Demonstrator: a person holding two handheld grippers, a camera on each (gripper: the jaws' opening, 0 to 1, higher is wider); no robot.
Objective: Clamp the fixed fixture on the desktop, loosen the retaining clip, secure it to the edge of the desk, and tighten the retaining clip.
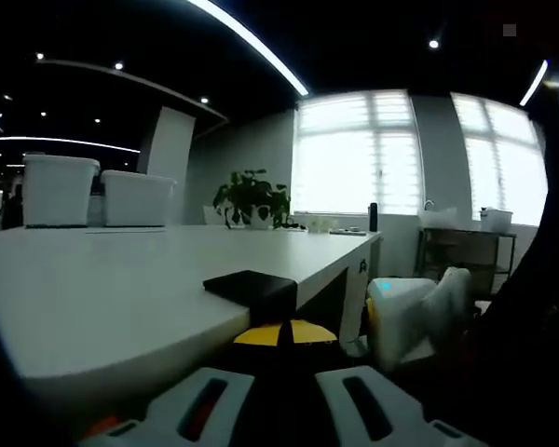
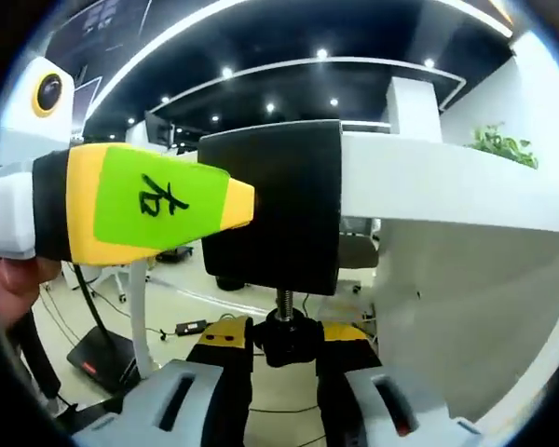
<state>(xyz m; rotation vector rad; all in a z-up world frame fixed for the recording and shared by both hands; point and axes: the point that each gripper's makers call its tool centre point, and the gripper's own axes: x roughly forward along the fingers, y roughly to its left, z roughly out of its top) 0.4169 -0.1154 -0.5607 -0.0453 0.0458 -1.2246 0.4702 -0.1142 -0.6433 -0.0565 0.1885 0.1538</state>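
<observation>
At the desk (image 2: 466, 186) edge, a black clamp (image 2: 272, 205) sits hooked over the white top, its screw knob (image 2: 286, 337) hanging below. Right gripper (image 2: 284, 372) jaws pinch that knob. Left gripper (image 2: 121, 216) jaws press against the clamp's side; can't tell if they grip. Plant (image 1: 252, 197) and bins (image 1: 135, 197) beyond.

Between my right fingers (image 2: 225, 368), the black knob (image 2: 286, 337) hides the clamp screw's lower end; the left gripper (image 2: 121, 216) covers the clamp's (image 2: 284, 205) near edge.
</observation>
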